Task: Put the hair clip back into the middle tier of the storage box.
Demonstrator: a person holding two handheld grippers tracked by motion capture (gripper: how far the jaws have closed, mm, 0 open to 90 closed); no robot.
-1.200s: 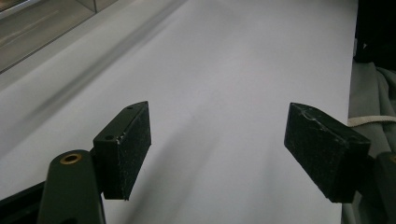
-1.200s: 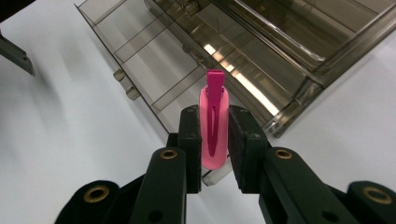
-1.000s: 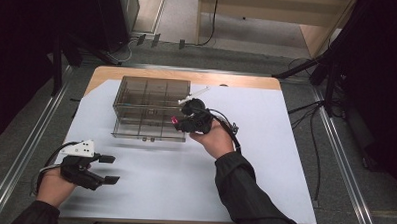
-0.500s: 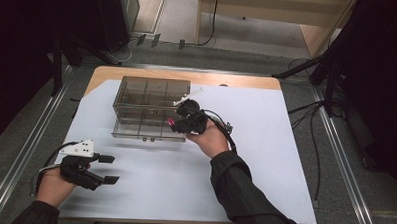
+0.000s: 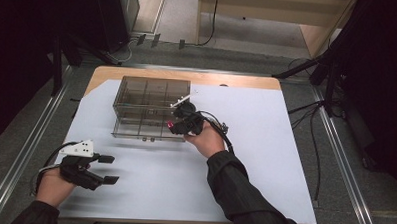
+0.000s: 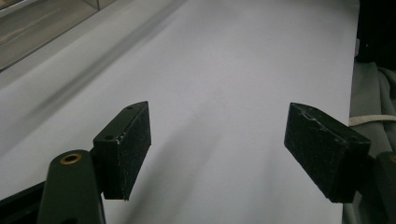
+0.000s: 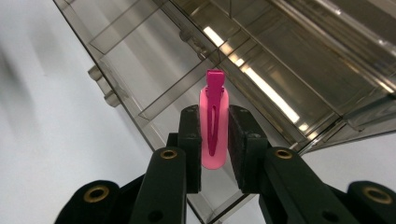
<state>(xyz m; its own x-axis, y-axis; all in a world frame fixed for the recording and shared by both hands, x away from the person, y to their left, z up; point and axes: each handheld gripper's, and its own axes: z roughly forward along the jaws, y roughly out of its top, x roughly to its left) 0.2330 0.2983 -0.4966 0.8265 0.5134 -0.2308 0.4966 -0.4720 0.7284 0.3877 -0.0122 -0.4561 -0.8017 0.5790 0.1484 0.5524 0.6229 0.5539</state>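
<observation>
The left gripper rests near the table's front left corner, its jaws wide apart with nothing between them. The right gripper, on an outstretched forearm reaching toward the table's middle, has its jaws clamped on a pink clip.

Smoky drawer box blocks the upper-left of the white sheet; right and bottom of the frame are wide open.
</observation>
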